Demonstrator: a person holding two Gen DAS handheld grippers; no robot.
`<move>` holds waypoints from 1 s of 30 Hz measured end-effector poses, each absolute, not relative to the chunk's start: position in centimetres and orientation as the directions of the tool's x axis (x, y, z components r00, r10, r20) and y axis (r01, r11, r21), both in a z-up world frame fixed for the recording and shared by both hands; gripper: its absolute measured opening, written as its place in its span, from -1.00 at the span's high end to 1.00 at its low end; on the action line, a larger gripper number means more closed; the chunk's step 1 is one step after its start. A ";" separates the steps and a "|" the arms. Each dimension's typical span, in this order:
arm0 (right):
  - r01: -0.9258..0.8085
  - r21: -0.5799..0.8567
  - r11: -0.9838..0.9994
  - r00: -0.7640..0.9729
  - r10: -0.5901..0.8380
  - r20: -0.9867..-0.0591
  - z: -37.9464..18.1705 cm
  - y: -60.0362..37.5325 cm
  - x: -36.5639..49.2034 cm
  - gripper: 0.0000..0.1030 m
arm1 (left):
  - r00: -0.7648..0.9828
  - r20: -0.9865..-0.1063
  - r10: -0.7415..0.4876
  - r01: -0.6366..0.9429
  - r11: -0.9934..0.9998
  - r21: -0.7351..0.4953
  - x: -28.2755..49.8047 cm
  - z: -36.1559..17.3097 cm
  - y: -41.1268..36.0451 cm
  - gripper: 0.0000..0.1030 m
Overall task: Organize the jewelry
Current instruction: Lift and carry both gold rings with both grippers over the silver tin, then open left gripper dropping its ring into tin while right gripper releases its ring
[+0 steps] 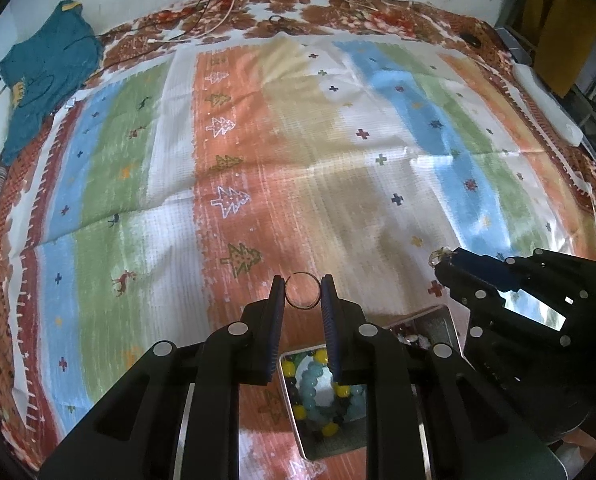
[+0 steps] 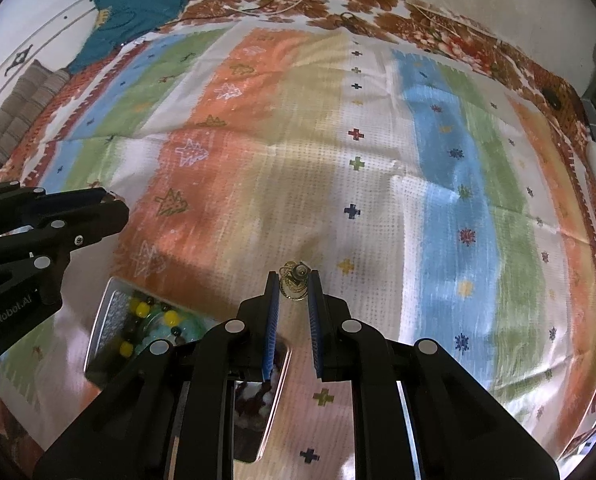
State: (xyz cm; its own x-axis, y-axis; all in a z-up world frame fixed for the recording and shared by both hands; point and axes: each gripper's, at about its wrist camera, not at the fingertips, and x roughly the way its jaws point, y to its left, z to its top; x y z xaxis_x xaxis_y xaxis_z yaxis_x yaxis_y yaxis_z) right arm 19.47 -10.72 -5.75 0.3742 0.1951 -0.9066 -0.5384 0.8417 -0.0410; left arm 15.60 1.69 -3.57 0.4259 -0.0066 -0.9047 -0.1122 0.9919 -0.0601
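Note:
My left gripper (image 1: pixel 302 290) is shut on a plain thin metal ring (image 1: pixel 302 291), held upright between its blue pads above the striped cloth. My right gripper (image 2: pixel 294 282) is shut on a small gold ornate ring (image 2: pixel 295 280) with a round top; the same gripper (image 1: pixel 438 262) shows at the right of the left wrist view with the gold piece at its tip. Below both lies a shiny metal tray (image 1: pixel 442 322) (image 2: pixel 105 308), partly hidden by the fingers. It holds beaded bracelets (image 1: pixel 318 392) (image 2: pixel 153 320) with yellow, pale green and dark beads. The left gripper (image 2: pixel 113 200) reaches in from the left of the right wrist view.
A colourful striped cloth (image 1: pixel 257 160) covers a floral bedsheet (image 1: pixel 298 4). A teal garment (image 1: pixel 45 76) lies at the back left, cables (image 1: pixel 217 20) run along the back edge, and a white bar-shaped object (image 1: pixel 546 100) sits at the right edge. A striped folded cloth (image 2: pixel 21 112) lies left.

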 end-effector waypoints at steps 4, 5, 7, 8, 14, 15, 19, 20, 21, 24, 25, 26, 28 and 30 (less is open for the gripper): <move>-0.544 -0.039 0.838 0.378 0.204 -0.903 -5.4 -10.8 18.7 0.71 | 0.432 -0.902 -0.012 -0.106 0.992 -0.064 14.7 -3.2 1.5 0.65; -0.546 -0.037 0.837 0.378 0.207 -0.902 -5.3 -10.8 18.5 0.71 | 0.433 -0.901 -0.013 -0.105 0.992 -0.064 14.5 -3.2 1.4 0.65; -0.550 -0.034 0.834 0.379 0.213 -0.901 -5.1 -10.9 18.1 0.71 | 0.438 -0.899 -0.012 -0.101 0.993 -0.062 14.0 -2.9 1.3 0.65; -0.553 -0.033 0.833 0.378 0.216 -0.900 -5.0 -10.9 17.9 0.71 | 0.439 -0.898 -0.011 -0.100 0.993 -0.061 13.9 -2.9 1.2 0.65; -0.564 -0.015 0.826 0.371 0.237 -0.898 -4.5 -11.4 16.7 0.71 | 0.457 -0.889 -0.024 -0.090 0.993 -0.073 12.8 -2.2 0.7 0.65; -0.565 -0.013 0.825 0.369 0.239 -0.898 -4.5 -11.4 16.5 0.71 | 0.458 -0.889 -0.026 -0.088 0.993 -0.075 12.7 -2.1 0.7 0.65; -0.573 -0.005 0.819 0.363 0.248 -0.898 -4.3 -11.7 15.5 0.71 | 0.458 -0.888 -0.032 -0.079 0.994 -0.077 12.1 -2.0 0.3 0.65; -0.575 -0.002 0.818 0.361 0.252 -0.898 -4.2 -11.7 15.3 0.71 | 0.458 -0.888 -0.033 -0.079 0.994 -0.078 12.0 -2.0 0.3 0.65; -0.576 0.000 0.818 0.361 0.255 -0.897 -4.1 -11.8 15.0 0.71 | 0.459 -0.888 -0.034 -0.079 0.994 -0.079 11.8 -1.9 0.2 0.65; -0.580 0.010 0.815 0.356 0.265 -0.896 -4.0 -11.9 14.5 0.71 | 0.461 -0.886 -0.039 -0.076 0.994 -0.083 11.4 -1.8 0.0 0.65; -0.581 0.013 0.814 0.355 0.267 -0.896 -4.0 -12.0 14.4 0.71 | 0.462 -0.886 -0.042 -0.074 0.994 -0.085 11.2 -1.7 0.0 0.65; -0.581 0.016 0.814 0.354 0.270 -0.896 -4.0 -12.0 14.3 0.71 | 0.462 -0.886 -0.044 -0.073 0.994 -0.087 11.0 -1.7 -0.1 0.65; -0.580 0.020 0.815 0.351 0.272 -0.896 -4.0 -12.1 14.2 0.71 | 0.460 -0.887 -0.047 -0.069 0.994 -0.088 10.6 -1.7 -0.4 0.65; -0.581 0.022 0.813 0.351 0.275 -0.895 -4.0 -12.2 14.0 0.71 | 0.455 -0.889 -0.048 -0.062 0.994 -0.086 10.4 -1.8 -0.7 0.65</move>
State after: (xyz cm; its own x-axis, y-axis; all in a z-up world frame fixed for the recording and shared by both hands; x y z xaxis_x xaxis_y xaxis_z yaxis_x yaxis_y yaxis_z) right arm 14.02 -12.17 -4.02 0.3507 0.2746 -0.8953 -0.5813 0.8134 0.0219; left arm 10.44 -0.73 -1.80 0.4554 -0.0484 -0.8890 -0.0623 0.9943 -0.0861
